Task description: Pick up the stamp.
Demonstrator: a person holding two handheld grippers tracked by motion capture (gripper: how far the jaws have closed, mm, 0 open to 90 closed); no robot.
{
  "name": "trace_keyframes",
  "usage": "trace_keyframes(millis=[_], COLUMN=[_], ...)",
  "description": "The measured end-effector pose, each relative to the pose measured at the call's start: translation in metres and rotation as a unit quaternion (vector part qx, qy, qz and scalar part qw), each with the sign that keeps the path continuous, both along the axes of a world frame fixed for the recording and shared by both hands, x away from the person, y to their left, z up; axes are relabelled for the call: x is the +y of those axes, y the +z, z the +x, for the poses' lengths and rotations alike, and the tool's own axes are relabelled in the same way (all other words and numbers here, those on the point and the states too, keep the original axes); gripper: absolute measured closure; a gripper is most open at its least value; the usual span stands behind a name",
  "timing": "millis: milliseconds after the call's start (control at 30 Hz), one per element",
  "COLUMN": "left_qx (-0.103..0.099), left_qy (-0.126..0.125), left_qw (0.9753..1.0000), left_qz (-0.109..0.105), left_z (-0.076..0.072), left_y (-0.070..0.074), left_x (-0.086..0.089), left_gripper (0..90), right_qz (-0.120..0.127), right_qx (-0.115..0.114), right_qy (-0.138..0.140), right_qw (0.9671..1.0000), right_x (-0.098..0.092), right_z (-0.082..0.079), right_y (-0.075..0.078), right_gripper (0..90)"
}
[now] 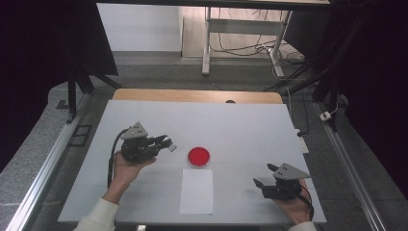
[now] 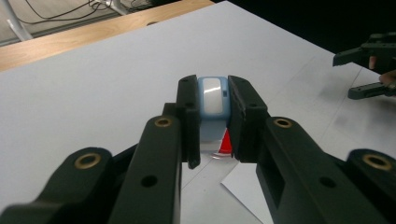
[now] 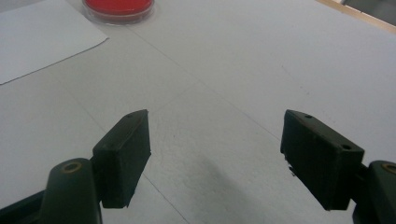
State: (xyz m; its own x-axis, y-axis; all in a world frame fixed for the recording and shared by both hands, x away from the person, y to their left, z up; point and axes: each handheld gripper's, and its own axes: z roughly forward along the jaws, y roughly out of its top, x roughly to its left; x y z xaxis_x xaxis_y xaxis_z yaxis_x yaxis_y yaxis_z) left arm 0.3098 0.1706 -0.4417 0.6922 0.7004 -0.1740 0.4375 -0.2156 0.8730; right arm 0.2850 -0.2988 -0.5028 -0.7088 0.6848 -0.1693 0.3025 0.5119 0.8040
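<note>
Both hands matter here: the left gripper [image 1: 167, 143], jaws clamped on the small blue-and-white object [image 2: 213, 98], should carry it level toward the red dish [image 1: 198, 156] on the worktop [image 1: 250, 125], while the right gripper [image 1: 264, 175] waits, jaws spread wide.

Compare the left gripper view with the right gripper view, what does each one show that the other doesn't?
Left gripper view alone: the left hand-held gripper shut on a small light-blue and white object, with the right hand-held gripper farther off at the right edge. Right gripper view alone: that gripper's black jaws up close, spread wide apart with nothing between them. Both: the white table, the red dish and the white sheet of paper.
</note>
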Motion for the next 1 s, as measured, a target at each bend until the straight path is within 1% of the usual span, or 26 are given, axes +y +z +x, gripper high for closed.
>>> trace_keyframes(millis=[267, 600, 667, 933, 1000], left_qx=[0.000, 0.004, 0.002, 0.004, 0.005], left_qy=[-0.014, -0.040, -0.045, -0.070, -0.073], left_qw=[0.9999, 0.9990, 0.9988, 0.9974, 0.9972], left_qz=[-0.008, -0.022, -0.018, -0.019, -0.019], left_z=[-0.004, -0.010, -0.011, -0.017, -0.017], left_y=[0.004, 0.006, 0.008, 0.008, 0.008], left_x=[-0.005, -0.016, -0.019, -0.034, -0.036], left_gripper=[75.1, 75.1, 75.1, 75.1, 75.1], right_qz=[-0.001, -0.002, -0.002, -0.005, -0.006], right_qx=[0.000, -0.001, 0.000, -0.001, 0.000], right_qy=[0.000, 0.000, 0.000, 0.001, 0.001], right_qw=[1.0000, 1.0000, 1.0000, 1.0000, 1.0000], right_x=[0.000, 0.001, 0.001, 0.001, 0.001], right_z=[0.000, 0.000, 0.000, 0.000, 0.000], right_y=[0.000, 0.000, 0.000, 0.000, 0.000], right_gripper=[23.6, 23.7, 23.6, 23.7, 23.7])
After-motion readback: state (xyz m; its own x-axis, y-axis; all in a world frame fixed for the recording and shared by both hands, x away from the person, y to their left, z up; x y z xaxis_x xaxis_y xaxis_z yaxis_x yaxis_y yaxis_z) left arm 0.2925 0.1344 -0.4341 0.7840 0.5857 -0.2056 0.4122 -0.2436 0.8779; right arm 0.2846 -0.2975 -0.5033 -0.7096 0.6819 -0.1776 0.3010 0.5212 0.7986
